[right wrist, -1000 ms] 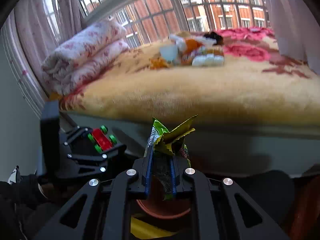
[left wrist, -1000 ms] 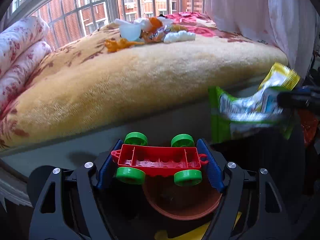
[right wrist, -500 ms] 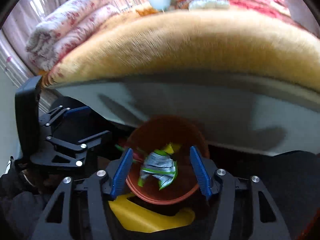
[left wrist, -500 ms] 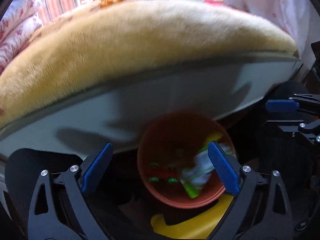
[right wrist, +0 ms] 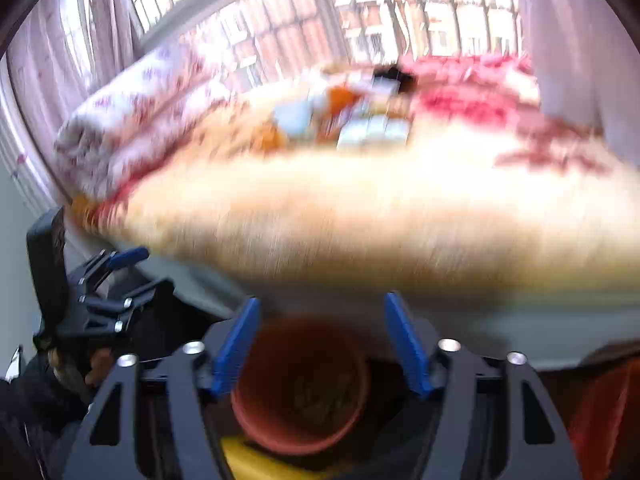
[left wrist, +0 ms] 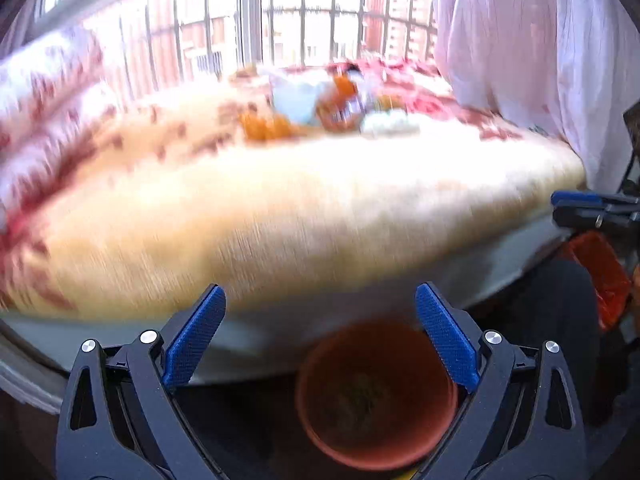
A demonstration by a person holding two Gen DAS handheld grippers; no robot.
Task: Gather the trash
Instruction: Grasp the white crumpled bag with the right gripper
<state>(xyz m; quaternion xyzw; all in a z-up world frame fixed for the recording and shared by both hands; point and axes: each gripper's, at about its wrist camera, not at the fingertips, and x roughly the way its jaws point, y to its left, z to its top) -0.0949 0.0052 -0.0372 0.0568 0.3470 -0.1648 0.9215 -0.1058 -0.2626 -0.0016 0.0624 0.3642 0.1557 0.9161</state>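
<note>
Both tongs are now empty: the red toy cart that sat between the left tongs a second ago and the green-and-yellow snack wrapper pinched in the right tongs have dropped into the orange bin on the floor below the near edge of the bed; its contents show only as a dark blur. One deposit thus appears complete, and both views have swung up from the bin toward the bed. The remaining trash lies in a cluster toward the bed's far edge, by the window. The left tongs stand wide; the right tongs are opening, nothing between them. Both tilt downward, side by side above the bin.
</note>
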